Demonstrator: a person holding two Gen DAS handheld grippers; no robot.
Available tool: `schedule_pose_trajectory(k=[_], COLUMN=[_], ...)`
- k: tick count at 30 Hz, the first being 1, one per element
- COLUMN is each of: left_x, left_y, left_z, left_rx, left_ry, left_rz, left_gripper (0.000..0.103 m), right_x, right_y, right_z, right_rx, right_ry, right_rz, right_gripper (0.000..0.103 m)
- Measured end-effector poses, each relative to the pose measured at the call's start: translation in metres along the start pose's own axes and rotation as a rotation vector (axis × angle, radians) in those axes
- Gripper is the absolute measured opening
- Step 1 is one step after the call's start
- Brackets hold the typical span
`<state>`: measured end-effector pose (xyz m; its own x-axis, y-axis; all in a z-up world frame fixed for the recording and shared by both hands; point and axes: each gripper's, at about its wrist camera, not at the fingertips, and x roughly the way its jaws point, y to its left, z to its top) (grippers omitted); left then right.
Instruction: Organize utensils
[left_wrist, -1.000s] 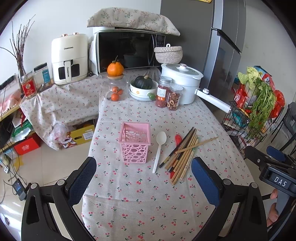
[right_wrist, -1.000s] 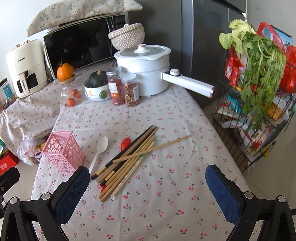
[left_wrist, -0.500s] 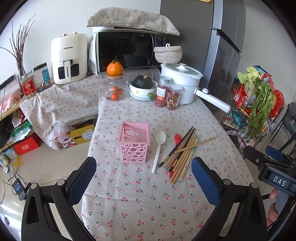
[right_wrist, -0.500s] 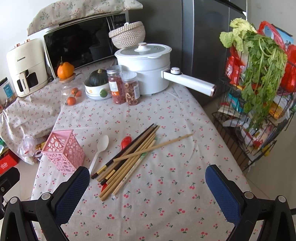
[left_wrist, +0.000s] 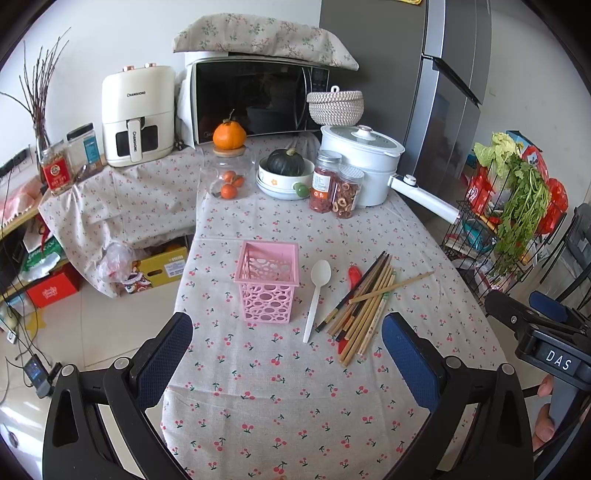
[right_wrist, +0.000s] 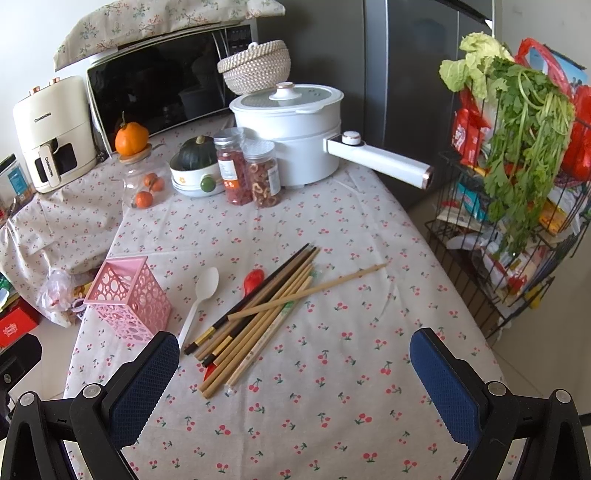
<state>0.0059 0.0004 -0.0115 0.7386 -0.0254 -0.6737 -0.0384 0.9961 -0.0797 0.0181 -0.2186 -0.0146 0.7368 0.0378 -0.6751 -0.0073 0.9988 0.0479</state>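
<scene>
A cherry-print surface (left_wrist: 295, 387) is carrying a pink basket (left_wrist: 266, 282) standing upright beside a white spoon (left_wrist: 317, 295) and loose chopsticks (right_wrist: 258, 317), waiting for sorting, while the left gripper (left_wrist: 286, 354) and right gripper (right_wrist: 295, 373) are hovering above, jaws spread and holding nothing

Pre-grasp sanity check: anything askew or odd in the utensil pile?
One light chopstick lies crosswise over the otherwise roughly parallel chopstick bundle. A red spoon is mostly buried under them. Pink basket is upright.
</scene>
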Motion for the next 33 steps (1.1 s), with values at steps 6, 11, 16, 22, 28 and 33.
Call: schedule_pose_trajectory(k=[6, 11, 16, 22, 28, 33], left_x=[0.000, 0.000, 0.000, -0.001, -0.002, -0.001], left_y=[0.000, 0.001, 0.001, 0.000, -0.002, -0.009], left_z=[0.001, 0.001, 0.001, 0.001, 0.001, 0.004], left_rx=[0.000, 0.000, -0.005, -0.006, -0.003, -0.003], left_ry=[0.001, 0.000, 0.001, 0.000, -0.012, -0.056], left_rz=[0.002, -0.001, -0.002, 0.000, 0.017, 0.025], left_gripper=[0.103, 0.103, 0.103, 0.103, 0.103, 0.103], right_x=[0.000, 0.000, 0.000, 0.001, 0.003, 0.006], right_y=[-0.001, 0.000, 0.001, 0.001, -0.004, -0.013], right_z=[0.001, 0.001, 0.000, 0.002, 0.003, 0.010], right_rx=[0.002, 0.001, -0.002, 0.001, 0.010, 0.014], right_ry=[0.000, 0.002, 0.006, 0.012, 0.019, 0.016], right_rz=[0.001, -0.001, 0.001, 0.001, 0.007, -0.020], right_gripper=[0.103, 0.103, 0.103, 0.103, 0.103, 0.103])
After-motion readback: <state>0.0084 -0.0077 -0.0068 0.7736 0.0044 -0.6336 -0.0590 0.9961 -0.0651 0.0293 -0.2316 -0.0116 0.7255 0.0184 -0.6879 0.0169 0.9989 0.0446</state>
